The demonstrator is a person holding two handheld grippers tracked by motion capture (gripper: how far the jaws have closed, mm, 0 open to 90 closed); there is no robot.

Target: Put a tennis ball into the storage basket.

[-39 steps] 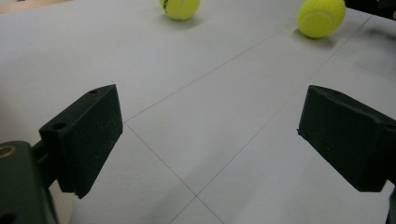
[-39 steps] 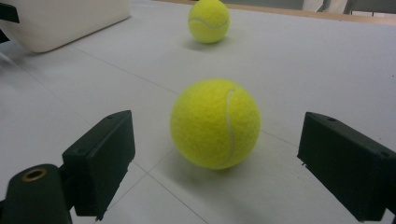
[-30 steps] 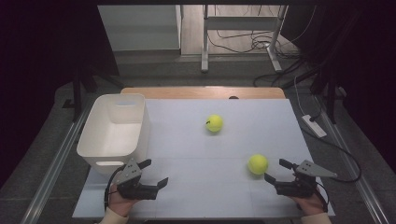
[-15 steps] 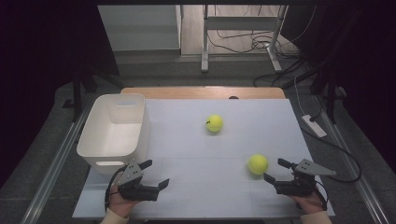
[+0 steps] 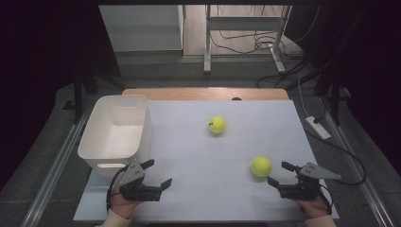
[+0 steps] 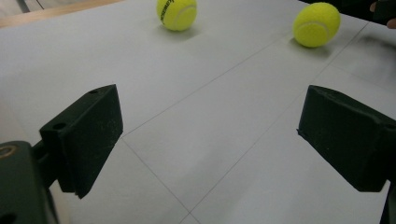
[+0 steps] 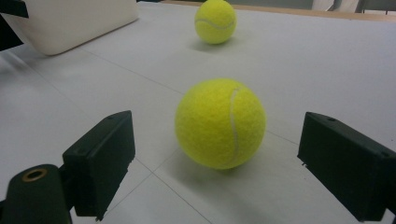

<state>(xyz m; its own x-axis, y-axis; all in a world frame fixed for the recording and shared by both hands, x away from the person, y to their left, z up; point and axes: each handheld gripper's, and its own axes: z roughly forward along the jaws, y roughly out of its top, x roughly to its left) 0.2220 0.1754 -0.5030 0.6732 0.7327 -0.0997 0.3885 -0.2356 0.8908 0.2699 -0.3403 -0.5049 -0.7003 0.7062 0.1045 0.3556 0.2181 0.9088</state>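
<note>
Lining up on the near ball (image 7: pixel 220 123): right gripper (image 5: pixel 285 178) sits low at the table's front edge, jaws spread wide, ball just ahead of them and centred, not yet between. Near ball rests front-right on the white mat (image 5: pixel 198 156); far ball (image 5: pixel 217 125) mid-mat, well apart. Left gripper (image 5: pixel 156 174) idle beside the bin (image 5: pixel 97 142), jaws also wide, nothing held. Likely step: approach to grasp. Next: push forward until jaws straddle the ball, then close.
</note>
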